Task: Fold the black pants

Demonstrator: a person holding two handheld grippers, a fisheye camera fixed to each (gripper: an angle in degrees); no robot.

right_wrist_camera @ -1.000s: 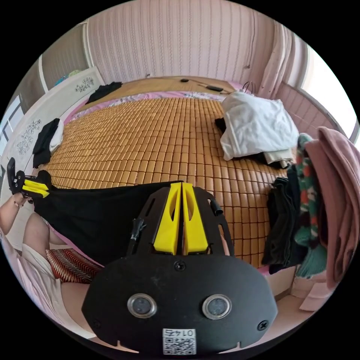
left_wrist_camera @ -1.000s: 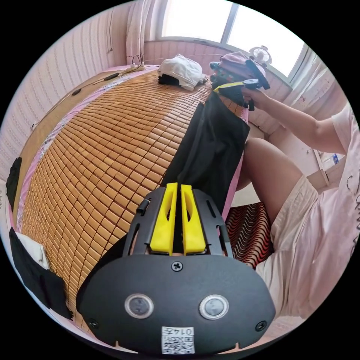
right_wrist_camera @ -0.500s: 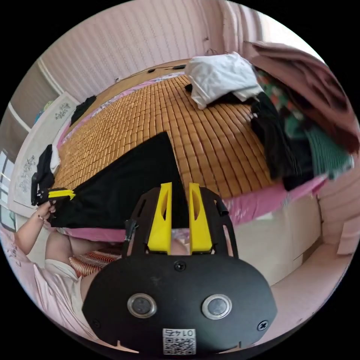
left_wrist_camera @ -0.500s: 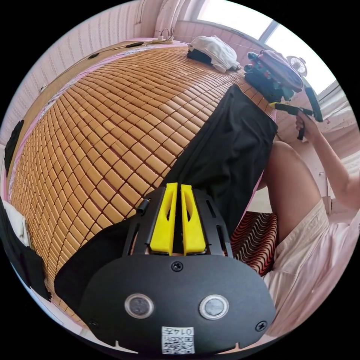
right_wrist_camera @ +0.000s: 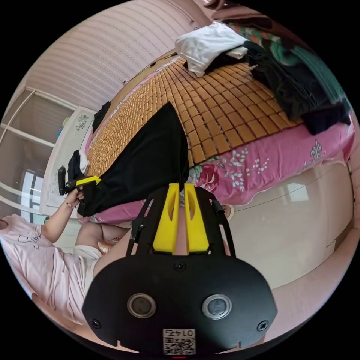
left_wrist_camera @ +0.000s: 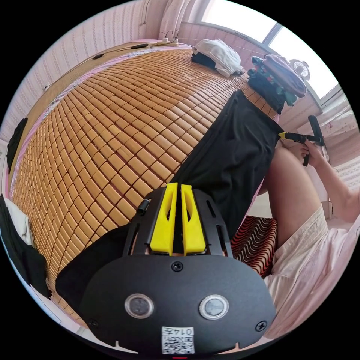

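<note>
Now the black pants (left_wrist_camera: pixel 225 150) lie stretched along the bed's bamboo mat (left_wrist_camera: pixel 112 123) edge; left claw (left_wrist_camera: pixel 176 217) pinches 1 end, right claw (right_wrist_camera: pixel 180 221) nearly closed, holding nothing.

Each view looks from opposite ends of the black pants (left_wrist_camera: pixel 228 150) along the bed's mat (right_wrist_camera: pixel 210 112), sharing both.

the near end of the black pants (left_wrist_camera: pixel 228 157) disappears under the left claw (left_wrist_camera: pixel 176 187) housing, so whether it's pinched there is anyone's guess. the clothes pile (right_wrist_camera: pixel 300 82) is blurry and cut off by the frame edge (colours only). the right claw (left_wrist_camera: pixel 282 135) tips look tiny here.
</note>
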